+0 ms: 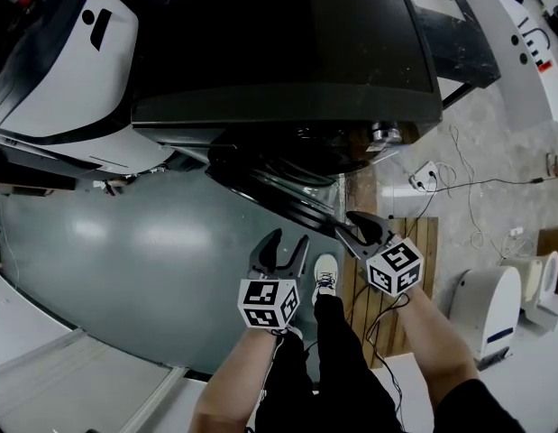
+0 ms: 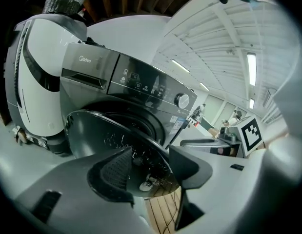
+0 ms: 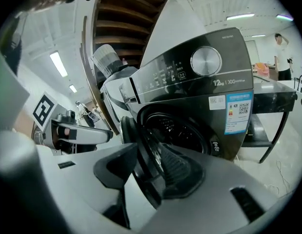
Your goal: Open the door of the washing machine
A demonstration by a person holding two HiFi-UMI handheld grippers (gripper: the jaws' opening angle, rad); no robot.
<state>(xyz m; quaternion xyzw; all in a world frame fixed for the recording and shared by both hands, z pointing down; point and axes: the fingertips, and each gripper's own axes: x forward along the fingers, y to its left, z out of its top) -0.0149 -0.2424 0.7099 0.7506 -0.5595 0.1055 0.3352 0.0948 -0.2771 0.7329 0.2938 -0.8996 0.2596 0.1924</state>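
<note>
A dark grey front-loading washing machine fills the top of the head view. Its round door stands ajar, swung out toward me. My right gripper is shut on the door's free edge. In the right gripper view the door's rim runs up between the two pads, with the drum opening behind it. My left gripper hangs open just below the door, touching nothing. In the left gripper view the door bulges beyond the open left gripper.
A white machine stands to the left of the washer. My leg and a white shoe are below the door, beside wooden slats. Cables and a white socket lie at the right, near a white appliance.
</note>
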